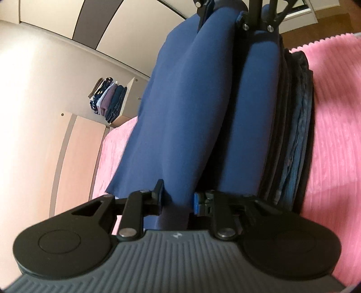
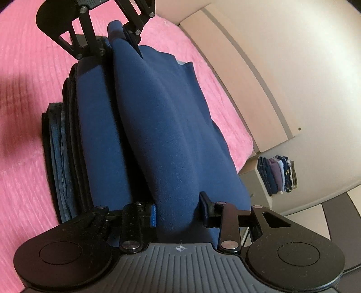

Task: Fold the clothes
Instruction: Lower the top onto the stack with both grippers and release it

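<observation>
A folded blue garment (image 1: 191,101) stretches between my two grippers, sagging in long rolls. My left gripper (image 1: 178,199) is shut on its near end, with cloth filling the gap between the pads. At the far end my right gripper (image 1: 225,15) pinches the other edge. In the right wrist view the same blue garment (image 2: 158,124) bulges between the pads of my right gripper (image 2: 179,213), and my left gripper (image 2: 118,40) grips it at the top. The garment lies partly over a stack of dark folded clothes (image 1: 297,126) (image 2: 61,139).
A pink ribbed bedspread (image 1: 334,112) (image 2: 27,78) lies under the stack. Beyond the bed stand pale wardrobe panels (image 1: 74,157) and an open shelf with several folded clothes (image 1: 108,99) (image 2: 277,173).
</observation>
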Demonstrator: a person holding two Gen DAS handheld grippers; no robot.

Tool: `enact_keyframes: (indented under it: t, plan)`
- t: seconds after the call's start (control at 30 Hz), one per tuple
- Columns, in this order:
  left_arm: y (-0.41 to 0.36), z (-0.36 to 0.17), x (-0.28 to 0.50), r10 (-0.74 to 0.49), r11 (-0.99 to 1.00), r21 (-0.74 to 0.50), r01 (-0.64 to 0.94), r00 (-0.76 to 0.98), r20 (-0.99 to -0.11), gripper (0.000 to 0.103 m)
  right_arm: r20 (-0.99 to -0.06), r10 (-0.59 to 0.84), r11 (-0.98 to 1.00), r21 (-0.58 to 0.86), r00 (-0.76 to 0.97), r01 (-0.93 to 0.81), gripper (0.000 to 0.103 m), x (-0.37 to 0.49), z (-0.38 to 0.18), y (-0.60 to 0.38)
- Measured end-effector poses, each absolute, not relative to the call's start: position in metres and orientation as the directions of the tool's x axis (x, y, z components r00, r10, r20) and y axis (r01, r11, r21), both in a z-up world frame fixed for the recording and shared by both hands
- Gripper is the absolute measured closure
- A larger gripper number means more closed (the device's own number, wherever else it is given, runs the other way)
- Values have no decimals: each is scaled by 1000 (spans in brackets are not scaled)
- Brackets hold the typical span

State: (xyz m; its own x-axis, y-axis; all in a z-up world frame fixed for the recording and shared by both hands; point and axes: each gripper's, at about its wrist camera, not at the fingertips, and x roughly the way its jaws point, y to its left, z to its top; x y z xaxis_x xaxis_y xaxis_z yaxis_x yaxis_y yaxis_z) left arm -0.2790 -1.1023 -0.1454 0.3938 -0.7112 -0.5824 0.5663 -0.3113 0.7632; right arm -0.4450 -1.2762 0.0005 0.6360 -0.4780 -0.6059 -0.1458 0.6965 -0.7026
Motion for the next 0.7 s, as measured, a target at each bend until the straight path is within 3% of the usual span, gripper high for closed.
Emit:
enact_keyframes:
  t: [0.43,0.53,0.63,0.7]
  plan:
    - [-1095,-170,-290,-734,-289,790,540,405,-545,89,-574,-519,633,-756,634,-166,68,-413,-59,-1254]
    - [-1097,-181,-288,-732,-303,802,516,413,-542,88,-576,-535,615,-767,618,-183,59,-410,-73,-1247]
    - [-1095,-177,-287,-744,-303,808,505,403,-532,83,-582,-532,638,-753,615,-161,59,-411,-69,-1250]
    - [-1090,-175,-285,-746,-305,812,498,405,-529,81,-599,-526,657,-737,604,-158,68,-406,-70,-1254]
